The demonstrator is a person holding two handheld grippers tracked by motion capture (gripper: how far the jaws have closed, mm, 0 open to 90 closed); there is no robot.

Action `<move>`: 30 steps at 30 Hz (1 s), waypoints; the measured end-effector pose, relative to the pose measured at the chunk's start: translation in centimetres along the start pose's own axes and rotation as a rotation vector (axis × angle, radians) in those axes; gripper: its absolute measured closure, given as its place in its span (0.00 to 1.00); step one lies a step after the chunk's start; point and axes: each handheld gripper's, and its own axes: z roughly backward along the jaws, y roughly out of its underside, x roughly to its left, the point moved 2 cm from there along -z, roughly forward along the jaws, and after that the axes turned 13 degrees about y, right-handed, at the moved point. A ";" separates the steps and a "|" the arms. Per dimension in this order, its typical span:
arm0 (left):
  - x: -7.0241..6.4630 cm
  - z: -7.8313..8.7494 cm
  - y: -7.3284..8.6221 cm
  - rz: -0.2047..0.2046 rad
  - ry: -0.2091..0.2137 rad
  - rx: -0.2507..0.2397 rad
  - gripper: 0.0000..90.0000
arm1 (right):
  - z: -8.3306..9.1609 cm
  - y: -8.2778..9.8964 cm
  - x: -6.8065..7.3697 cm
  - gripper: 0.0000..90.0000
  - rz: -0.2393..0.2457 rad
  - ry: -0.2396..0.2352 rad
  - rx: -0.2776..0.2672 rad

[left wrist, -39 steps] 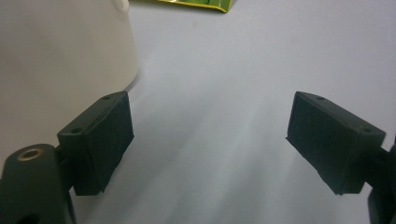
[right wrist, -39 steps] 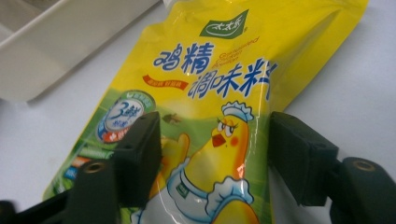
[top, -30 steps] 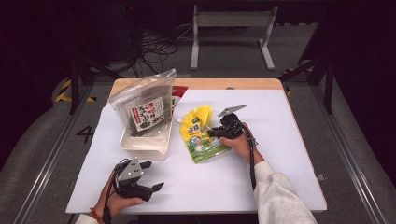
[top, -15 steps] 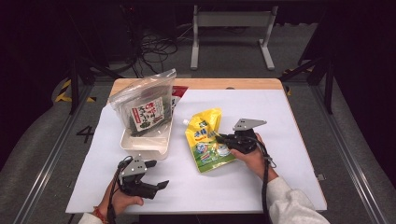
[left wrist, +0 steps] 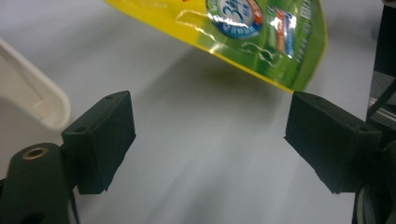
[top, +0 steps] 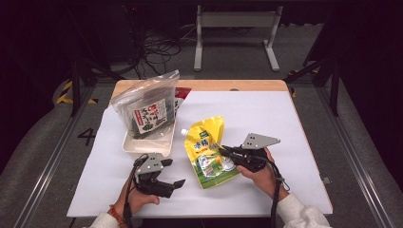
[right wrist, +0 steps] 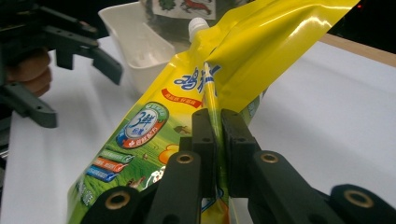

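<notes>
A yellow-green spouted pouch (top: 205,147) with a white cap (right wrist: 198,25) lies at the middle front of the white table (top: 285,123). My right gripper (top: 221,150) comes in from the right and is shut on a fold along the pouch's (right wrist: 261,51) right edge. In the left gripper view the pouch's (left wrist: 261,32) lower corner casts a shadow and seems lifted. My left gripper (top: 172,173) stands open and empty near the front edge, left of the pouch. Its pads (left wrist: 107,140) are wide apart over bare table.
A white tray (top: 142,145) stands at the left middle and holds a clear bag of dark seaweed (top: 147,107). A red packet (top: 183,92) lies behind it. The tray's corner (left wrist: 32,93) is close to my left gripper. Beyond the table are the dark floor and a metal frame.
My right gripper has pulled the pouch toward the front and a little to the right, away from the tray. The left gripper has shifted slightly right, still open.
</notes>
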 end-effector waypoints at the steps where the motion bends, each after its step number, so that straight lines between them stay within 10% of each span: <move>1: 0.0 0.0 0.0 0.000 0.000 0.000 0.18 | 0.0 0.0 0.0 0.95 0.000 0.000 0.000; 15: 0.1 -2.6 -2.0 0.010 0.097 -0.066 0.22 | 0.4 -0.3 2.3 0.94 0.024 -0.029 -0.072; 30: 0.6 -0.2 -3.3 -0.030 0.145 -0.202 0.84 | 0.1 -0.4 3.4 0.91 0.048 -0.062 -0.110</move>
